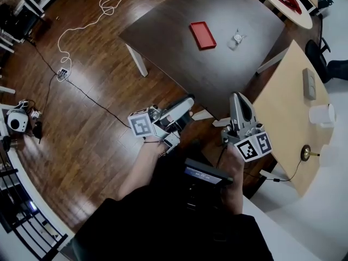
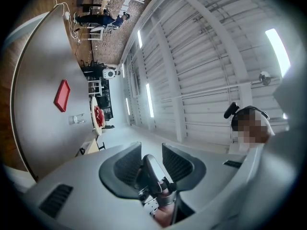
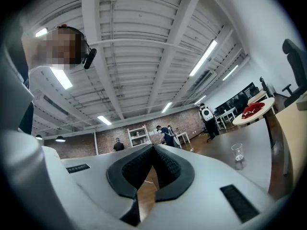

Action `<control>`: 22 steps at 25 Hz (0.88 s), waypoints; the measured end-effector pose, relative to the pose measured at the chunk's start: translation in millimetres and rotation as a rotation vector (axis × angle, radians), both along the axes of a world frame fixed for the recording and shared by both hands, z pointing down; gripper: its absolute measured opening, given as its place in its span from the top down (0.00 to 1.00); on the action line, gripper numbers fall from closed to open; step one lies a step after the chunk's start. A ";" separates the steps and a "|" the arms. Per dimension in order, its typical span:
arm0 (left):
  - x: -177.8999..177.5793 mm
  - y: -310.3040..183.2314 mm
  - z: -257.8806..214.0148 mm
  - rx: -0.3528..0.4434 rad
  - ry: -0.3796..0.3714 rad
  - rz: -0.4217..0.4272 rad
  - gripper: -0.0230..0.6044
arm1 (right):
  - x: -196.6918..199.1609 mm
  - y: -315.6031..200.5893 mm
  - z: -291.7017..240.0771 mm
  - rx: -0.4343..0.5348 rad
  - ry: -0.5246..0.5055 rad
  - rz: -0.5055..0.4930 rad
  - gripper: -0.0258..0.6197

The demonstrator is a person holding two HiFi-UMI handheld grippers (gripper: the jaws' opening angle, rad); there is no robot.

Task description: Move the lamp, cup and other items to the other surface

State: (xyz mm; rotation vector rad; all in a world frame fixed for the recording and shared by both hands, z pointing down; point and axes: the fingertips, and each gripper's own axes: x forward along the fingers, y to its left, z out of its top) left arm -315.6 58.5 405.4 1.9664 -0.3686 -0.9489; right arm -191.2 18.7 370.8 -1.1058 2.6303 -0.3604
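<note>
- Both grippers were held empty: left gripper [image 1: 188,103] parted, right gripper [image 3: 153,150] closed.
- The cup [image 1: 236,39] was seen on the dark table [image 1: 179,31], well apart from both.
- The approach was judged the step in hand; opened jaws would be needed.

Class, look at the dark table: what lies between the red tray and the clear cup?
Nothing: the head view shows bare dark table between the red tray and the clear cup.

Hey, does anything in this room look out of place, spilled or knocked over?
Nothing looks spilled or tipped: the glass stands upright on the dark table near the red tray. The only untidy thing is the white cable lying in loose loops across the wood floor.
</note>
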 end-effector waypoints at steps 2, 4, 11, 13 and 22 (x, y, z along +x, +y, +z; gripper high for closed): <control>-1.7 -2.9 0.9 -0.004 -0.002 -0.010 0.74 | -6.3 -6.8 1.3 -0.002 -0.005 -0.020 0.94; -3.9 -6.1 1.0 -0.004 -0.003 -0.021 0.74 | -14.3 -14.9 3.0 -0.003 -0.014 -0.045 0.94; -24.8 -39.7 -8.1 0.007 -0.053 -0.098 0.74 | -42.1 -63.7 -7.6 0.029 -0.067 -0.136 0.94; -25.2 -59.6 -11.6 0.009 -0.068 -0.119 0.74 | -43.0 -87.0 -10.3 0.035 -0.085 -0.156 0.94; -6.4 -138.4 -28.5 0.011 -0.132 -0.155 0.74 | -37.8 -180.5 -20.0 0.032 -0.163 -0.214 0.94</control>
